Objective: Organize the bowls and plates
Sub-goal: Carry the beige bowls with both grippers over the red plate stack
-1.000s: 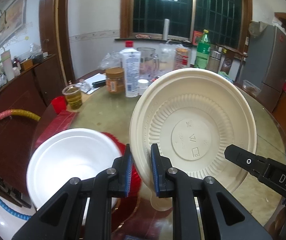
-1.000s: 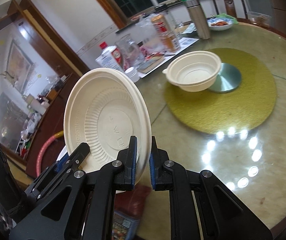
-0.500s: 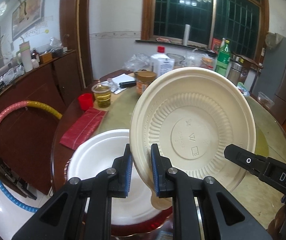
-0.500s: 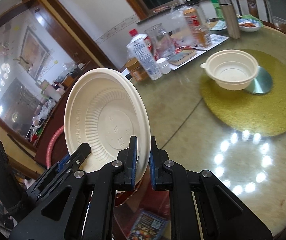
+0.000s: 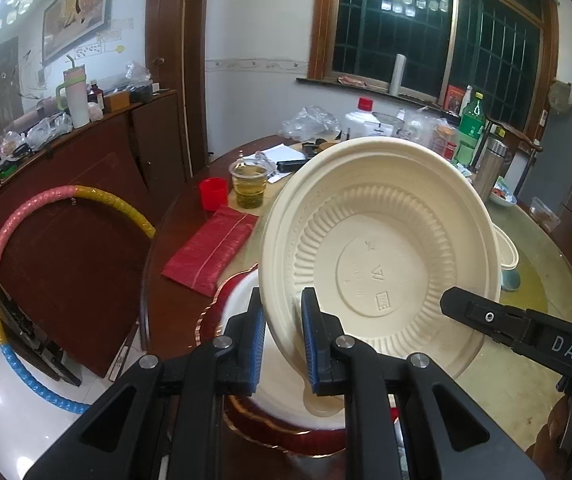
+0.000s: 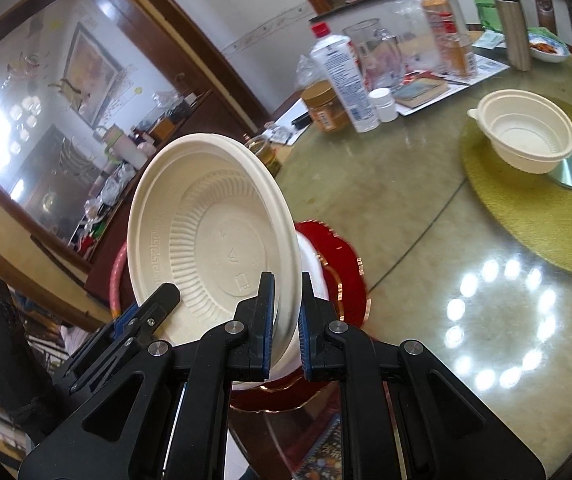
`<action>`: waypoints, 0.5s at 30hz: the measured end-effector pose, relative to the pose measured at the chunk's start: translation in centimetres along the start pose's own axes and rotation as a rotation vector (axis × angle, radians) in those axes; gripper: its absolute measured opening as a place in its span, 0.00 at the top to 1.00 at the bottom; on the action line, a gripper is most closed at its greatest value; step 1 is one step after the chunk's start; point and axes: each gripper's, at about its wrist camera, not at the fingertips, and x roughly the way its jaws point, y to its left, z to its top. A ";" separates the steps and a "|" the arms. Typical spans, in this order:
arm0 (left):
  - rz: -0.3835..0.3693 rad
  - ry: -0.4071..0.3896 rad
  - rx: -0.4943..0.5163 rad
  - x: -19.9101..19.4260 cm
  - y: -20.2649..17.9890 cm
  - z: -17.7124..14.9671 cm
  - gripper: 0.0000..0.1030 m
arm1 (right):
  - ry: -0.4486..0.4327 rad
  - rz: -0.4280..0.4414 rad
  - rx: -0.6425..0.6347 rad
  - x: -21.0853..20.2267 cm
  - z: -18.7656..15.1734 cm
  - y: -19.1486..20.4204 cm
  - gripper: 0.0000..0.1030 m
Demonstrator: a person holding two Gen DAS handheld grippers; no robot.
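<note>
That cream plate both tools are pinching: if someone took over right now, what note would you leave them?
Left tool: shut on the cream plate, at its rim.
Right tool: shut on the same plate's rim.
Plate is tilted on edge, underside to the cameras, over the white dish on the red plate.
A cream bowl stands on the yellow mat.
Done: plate lifted. Left: set it down; the bowl is untouched.
</note>
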 end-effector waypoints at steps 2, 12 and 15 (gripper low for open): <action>0.006 0.007 0.001 -0.1 0.5 0.0 0.84 | 0.014 0.009 -0.010 0.3 -0.1 0.5 0.90; 0.026 0.046 0.001 0.5 1.2 -1.0 0.84 | 0.068 0.028 -0.016 1.9 -0.6 0.8 0.90; 0.030 0.051 0.003 0.6 1.4 -1.1 0.84 | 0.080 0.030 -0.014 2.2 -0.7 0.6 0.90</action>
